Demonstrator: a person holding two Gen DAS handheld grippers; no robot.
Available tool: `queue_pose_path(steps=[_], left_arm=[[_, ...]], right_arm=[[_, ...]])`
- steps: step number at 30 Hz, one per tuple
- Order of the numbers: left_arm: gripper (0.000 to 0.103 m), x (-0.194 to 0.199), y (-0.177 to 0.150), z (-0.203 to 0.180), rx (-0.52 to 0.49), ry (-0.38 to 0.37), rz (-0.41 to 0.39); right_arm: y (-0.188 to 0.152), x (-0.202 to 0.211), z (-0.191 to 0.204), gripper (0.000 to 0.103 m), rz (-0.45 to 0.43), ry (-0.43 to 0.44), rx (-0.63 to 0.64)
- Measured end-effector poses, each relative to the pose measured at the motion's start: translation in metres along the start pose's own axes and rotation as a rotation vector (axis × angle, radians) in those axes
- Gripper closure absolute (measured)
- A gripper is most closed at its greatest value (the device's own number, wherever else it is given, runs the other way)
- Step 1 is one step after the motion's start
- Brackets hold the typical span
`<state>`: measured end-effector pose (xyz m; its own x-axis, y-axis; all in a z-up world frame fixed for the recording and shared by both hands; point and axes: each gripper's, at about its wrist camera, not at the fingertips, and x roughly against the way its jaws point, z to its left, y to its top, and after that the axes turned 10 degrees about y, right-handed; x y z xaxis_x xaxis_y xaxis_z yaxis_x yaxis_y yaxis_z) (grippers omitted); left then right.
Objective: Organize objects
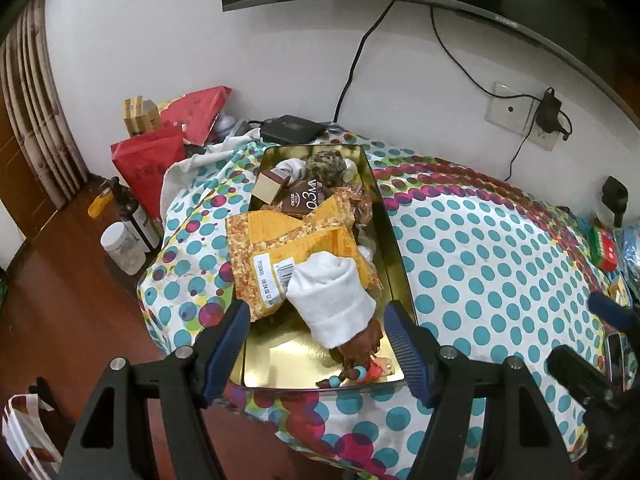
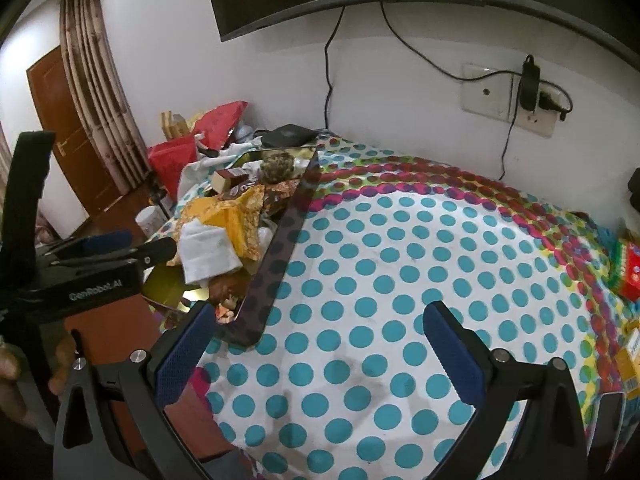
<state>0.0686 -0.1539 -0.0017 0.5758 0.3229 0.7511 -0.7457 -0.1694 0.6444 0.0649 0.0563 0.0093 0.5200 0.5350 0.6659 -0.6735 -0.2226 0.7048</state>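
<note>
A gold metal tray (image 1: 276,372) lies on the polka-dot cloth, filled with yellow snack packets (image 1: 296,240), a brown sachet (image 1: 306,200), a small box (image 1: 270,188), a leopard-print bundle (image 1: 326,164) and a rolled white sock (image 1: 332,304). A brown doll with beads (image 1: 360,356) lies at the tray's near end. My left gripper (image 1: 316,344) is open and empty, its fingers on either side of the tray's near end, above the sock. My right gripper (image 2: 320,344) is open and empty over bare cloth right of the tray (image 2: 280,264). The left gripper (image 2: 120,248) also shows there.
Red bags (image 1: 148,164), gold boxes, a dark bottle (image 1: 132,212) and a white jar (image 1: 122,248) stand left of the tray. A black box (image 1: 288,128) sits at the wall under a TV. A red-green box (image 2: 628,272) and packets lie at the right edge.
</note>
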Motion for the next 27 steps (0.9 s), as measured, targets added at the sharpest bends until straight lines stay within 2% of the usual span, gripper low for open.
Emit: queue_pose_path(steps=[5, 10, 12, 16, 19, 25, 27], left_arm=[[0.032, -0.009, 0.003, -0.001, 0.003, 0.054, 0.031], [0.032, -0.012, 0.006, 0.003, 0.017, 0.031, 0.050], [0.032, -0.014, 0.007, 0.006, 0.032, 0.014, 0.074], [0.032, -0.012, 0.009, 0.010, 0.040, -0.025, 0.071], [0.032, -0.004, 0.012, 0.009, 0.033, 0.001, 0.033], [0.032, 0.001, 0.017, 0.006, 0.021, -0.020, 0.021], [0.032, 0.003, 0.016, 0.004, 0.017, 0.007, 0.002]], right_arm=[[0.015, -0.002, 0.016, 0.000, 0.095, -0.024, 0.031], [0.019, -0.008, 0.038, 0.000, 0.165, -0.013, 0.074], [0.021, -0.010, 0.042, 0.000, 0.167, -0.008, 0.084], [0.025, -0.016, 0.045, 0.000, 0.175, 0.019, 0.080], [0.024, -0.020, 0.044, 0.000, 0.185, 0.027, 0.070], [0.022, -0.021, 0.043, 0.000, 0.191, 0.032, 0.070], [0.022, -0.022, 0.043, 0.000, 0.194, 0.036, 0.072]])
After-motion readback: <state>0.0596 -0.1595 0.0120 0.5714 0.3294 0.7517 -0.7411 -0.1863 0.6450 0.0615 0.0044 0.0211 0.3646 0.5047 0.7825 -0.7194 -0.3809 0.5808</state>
